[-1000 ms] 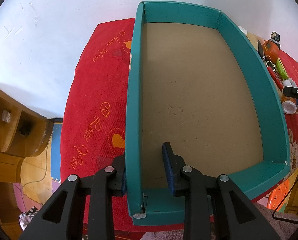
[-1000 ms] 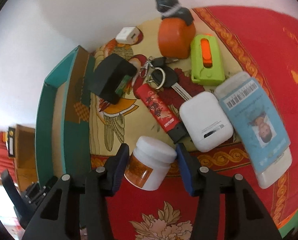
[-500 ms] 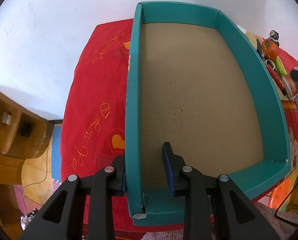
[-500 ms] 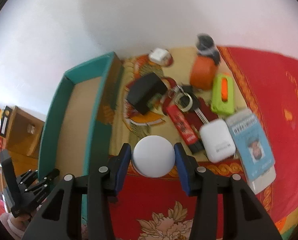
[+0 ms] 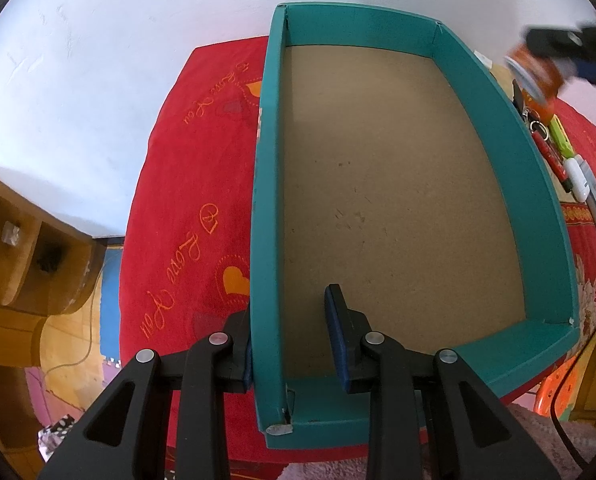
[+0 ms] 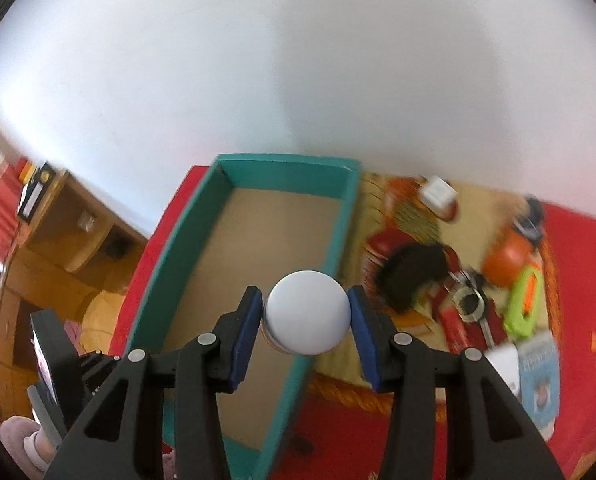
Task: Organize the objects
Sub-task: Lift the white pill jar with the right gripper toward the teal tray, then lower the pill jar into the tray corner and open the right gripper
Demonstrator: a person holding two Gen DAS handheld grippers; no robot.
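The teal box (image 6: 340, 236) is the biggest thing here, a long open tray with a bare brown floor and nothing in it, lying on the red cloth (image 5: 186, 216). In the right wrist view its long axis runs from about 6 o'clock up to 12 o'clock, the far end against the white wall.

The left gripper (image 5: 294, 344) sits at the near left corner, one pad outside the long wall and one inside, closed as tight as it goes on that wall, so I judge it is steadying the box.

The right gripper (image 6: 307, 318) is clamped on the white jar (image 6: 307, 312), the pads pressing its sides just under the round lid, and the jar is lifted clear of the cloth. From the left gripper's view the jar shows blurred at roughly 2 o'clock, beyond the box's right wall.

What matters now: the jar hangs right over the box's right-hand wall, with the open floor lying at about 10 to 11 o'clock from it. A short carry that way and then down should put it inside; the right hand is the only one placed to do it.

The remaining clutter, the black case (image 6: 412, 276), orange toy (image 6: 504, 266) and green cutter (image 6: 524, 300), lies at 3 o'clock.
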